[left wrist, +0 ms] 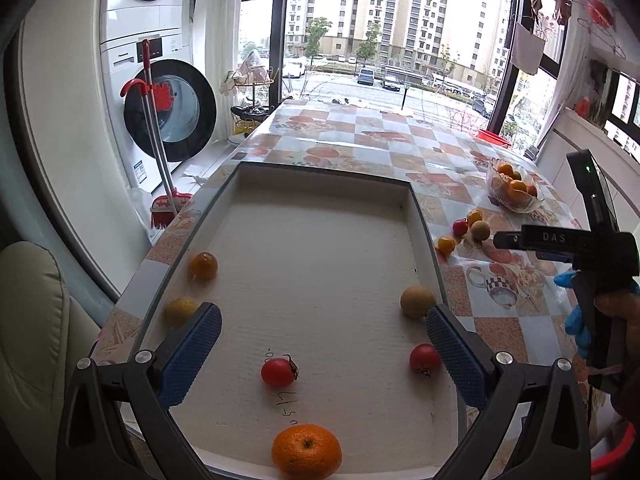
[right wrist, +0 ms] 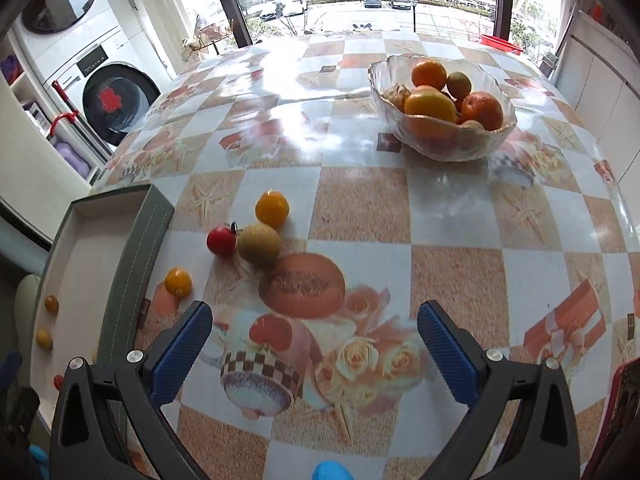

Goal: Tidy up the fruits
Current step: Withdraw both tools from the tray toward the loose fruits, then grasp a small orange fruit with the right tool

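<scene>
Right now my left gripper [left wrist: 324, 332] hangs wide apart over the shallow white tray [left wrist: 424, 216], with nothing between its blue pads [left wrist: 192, 356]. Inside the tray lie a large orange [left wrist: 306, 451] nearest me, a red tomato [left wrist: 278, 372] just past it beside some handwriting, a second red tomato [left wrist: 425, 358] close to my right pad, a tan round fruit [left wrist: 417, 301] near the right wall, and two yellow-orange fruits [left wrist: 203, 265] along the left wall. My right gripper [right wrist: 315, 344] is equally wide and empty, hovering above the checked tablecloth [right wrist: 360, 208]. Ahead of it, just outside the tray's grey rim, sits a loose cluster: a small yellow tomato [right wrist: 178, 282] on its own, then a red cherry tomato [right wrist: 221, 241] touching a greenish-tan fruit [right wrist: 259, 243], with a yellow fruit [right wrist: 272, 209] just behind. Well beyond them stands a glass bowl [right wrist: 440, 148] piled with oranges and smaller fruit.
</scene>
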The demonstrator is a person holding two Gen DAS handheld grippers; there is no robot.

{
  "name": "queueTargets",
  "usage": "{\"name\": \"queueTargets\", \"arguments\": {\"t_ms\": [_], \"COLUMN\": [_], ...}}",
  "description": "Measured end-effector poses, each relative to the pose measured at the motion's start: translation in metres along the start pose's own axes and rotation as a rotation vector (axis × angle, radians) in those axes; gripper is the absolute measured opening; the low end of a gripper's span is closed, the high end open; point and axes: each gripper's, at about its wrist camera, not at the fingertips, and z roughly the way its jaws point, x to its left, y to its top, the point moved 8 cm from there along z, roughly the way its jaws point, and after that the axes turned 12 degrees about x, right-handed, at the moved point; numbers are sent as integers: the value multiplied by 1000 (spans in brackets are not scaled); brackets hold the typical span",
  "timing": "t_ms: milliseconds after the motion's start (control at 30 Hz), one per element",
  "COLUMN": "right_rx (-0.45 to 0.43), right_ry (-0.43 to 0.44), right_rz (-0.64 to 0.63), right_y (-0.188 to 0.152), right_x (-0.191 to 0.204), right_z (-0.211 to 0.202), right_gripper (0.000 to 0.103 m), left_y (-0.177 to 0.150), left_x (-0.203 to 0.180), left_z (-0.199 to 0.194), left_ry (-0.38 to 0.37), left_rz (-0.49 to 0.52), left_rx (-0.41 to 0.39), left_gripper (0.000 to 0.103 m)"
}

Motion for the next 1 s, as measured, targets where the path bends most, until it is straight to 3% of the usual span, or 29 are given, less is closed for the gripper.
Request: {"name": "queueTargets", "arguments": {"t_ms": [167,300,367,500,567,733,833,1000], "right_rx": [-29,-4,18,-15,33,15,-32,-73], "right_ry": [-59,-144,-173,-148,-165,-87,-70,-89], "right_rz": [12,-33,-55,-78,-77,-84,-23,-9], "right_y": [44,64,59,31,11,-27,-12,46], "right_x": [8,18,19,10,-2,-21,-30,-12], "right_z": [14,35,43,29,25,-1,-14,-2], "right_gripper": [103,103,103,103,103,103,103,103], "left_y": [-5,-11,-14,-16,-16,-16,-16,-17], "left_x": [6,13,16,16,14,3,-4,-5], "left_z": [1,6,8,6,6,4,4,1], "left_ry": [23,34,33,26,20,-3,-11,2], "left_rz": [-9,-34,-48,-54,-51,-42,-37,-41], "left_rx": [2,28,42,36,32,16,16,15], "left_gripper": [103,103,103,103,103,103,103,103]}}
